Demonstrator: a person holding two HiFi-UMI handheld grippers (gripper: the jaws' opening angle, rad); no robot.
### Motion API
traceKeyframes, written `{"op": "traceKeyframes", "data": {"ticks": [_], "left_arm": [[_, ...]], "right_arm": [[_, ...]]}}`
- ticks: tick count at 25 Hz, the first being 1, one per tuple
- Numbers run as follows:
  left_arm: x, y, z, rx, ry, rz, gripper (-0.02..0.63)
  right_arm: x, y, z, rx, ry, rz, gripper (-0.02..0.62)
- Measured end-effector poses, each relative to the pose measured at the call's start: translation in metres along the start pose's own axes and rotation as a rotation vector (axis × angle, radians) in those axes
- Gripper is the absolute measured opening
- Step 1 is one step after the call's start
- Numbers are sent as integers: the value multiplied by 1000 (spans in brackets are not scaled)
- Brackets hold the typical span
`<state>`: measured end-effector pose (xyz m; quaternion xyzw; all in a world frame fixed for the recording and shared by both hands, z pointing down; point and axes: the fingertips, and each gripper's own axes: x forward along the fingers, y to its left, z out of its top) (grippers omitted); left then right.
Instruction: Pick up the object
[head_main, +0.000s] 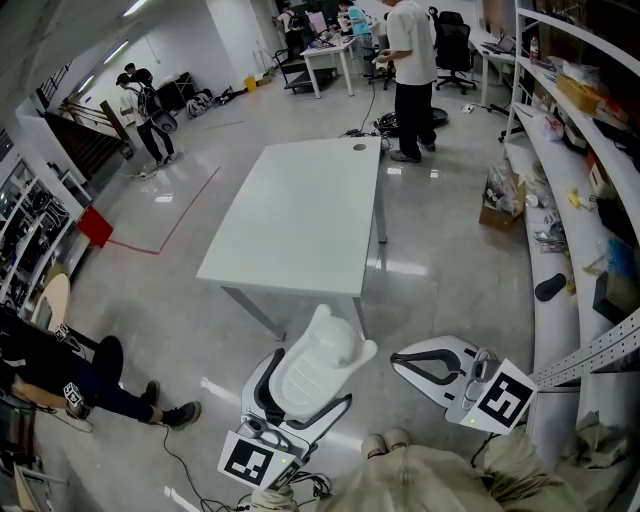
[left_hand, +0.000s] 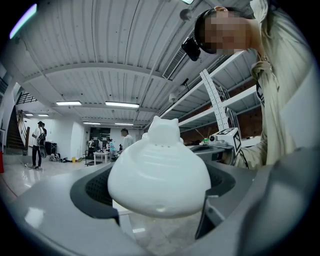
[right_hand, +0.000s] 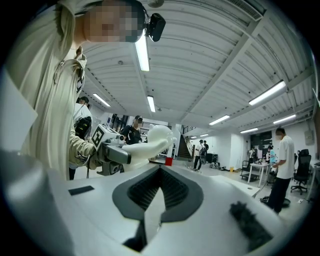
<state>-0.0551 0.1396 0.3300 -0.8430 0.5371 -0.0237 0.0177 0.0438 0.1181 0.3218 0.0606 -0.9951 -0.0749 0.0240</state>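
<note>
Pickup looks done: left gripper (head_main: 310, 385) pinches the white rounded plastic object (head_main: 330, 350) at lower centre, clear of the white table (head_main: 300, 220); right gripper (head_main: 405, 360) pressed together, empty.

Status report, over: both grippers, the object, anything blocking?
Left hand-held gripper shut on white object, off the white table. Right hand-held gripper shut, empty. Nothing in the way.

We see the white object (left_hand: 159, 175) as smooth, faintly glossy plastic. The left gripper (left_hand: 156, 192) and right gripper (right_hand: 160, 172) have matt grey plastic shells with black ribbed pads (right_hand: 144, 191). The floor (head_main: 450, 270) is polished and reflects the lights; the table (head_main: 300, 210) top looks smooth, matt white.
</note>
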Motion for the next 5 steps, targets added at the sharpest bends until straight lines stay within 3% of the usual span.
{"op": "traceKeyframes", "data": {"ticks": [5], "left_arm": [[-1, 2, -3, -4, 9, 7, 508]], "right_arm": [[0, 1, 0, -7, 4, 1, 3]]}}
